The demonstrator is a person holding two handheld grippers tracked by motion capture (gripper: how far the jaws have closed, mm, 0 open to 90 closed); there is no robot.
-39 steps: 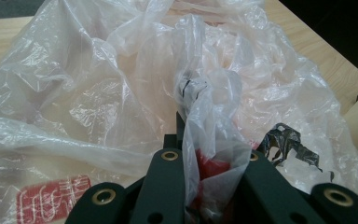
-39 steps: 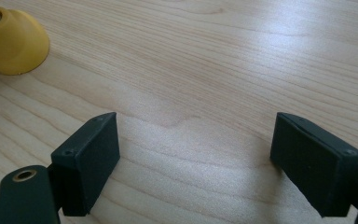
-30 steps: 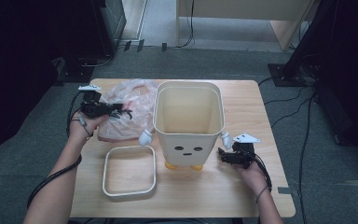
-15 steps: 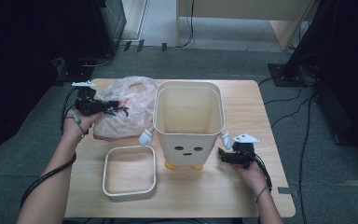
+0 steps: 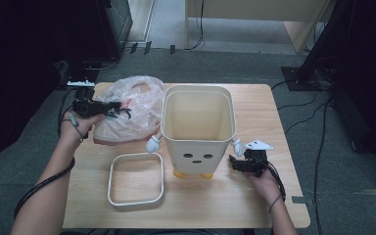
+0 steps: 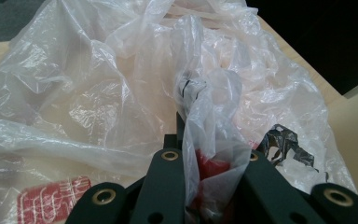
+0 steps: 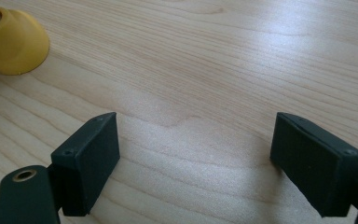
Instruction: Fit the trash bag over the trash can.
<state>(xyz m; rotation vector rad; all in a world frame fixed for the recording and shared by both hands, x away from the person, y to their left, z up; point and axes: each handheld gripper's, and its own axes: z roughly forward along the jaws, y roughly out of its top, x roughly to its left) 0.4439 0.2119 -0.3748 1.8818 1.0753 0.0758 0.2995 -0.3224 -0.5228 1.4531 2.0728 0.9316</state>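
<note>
A crumpled clear plastic bag [image 5: 137, 105] with red print lies at the table's far left. My left gripper [image 5: 121, 112] reaches into it from the left and is shut on a bunched fold of the plastic bag [image 6: 205, 107], which rises between the jaws and hides their tips. A tall cream bin [image 5: 198, 122] with a small face and yellow feet stands in the middle. Just right of the bin my right gripper [image 5: 233, 164] rests low by the bin's white arm knob. Its jaws are open over bare wood [image 7: 196, 140], nothing between them.
A cream square ring lid [image 5: 136, 178] lies flat on the wooden table [image 5: 284, 205] at front left of the bin. One yellow bin foot [image 7: 14, 42] sits beyond the right gripper's jaws. Cables trail on the grey floor around the table.
My left gripper has risen a little and drawn slightly left, pulling the bag's fold up with it. The right gripper has stayed where it was.
</note>
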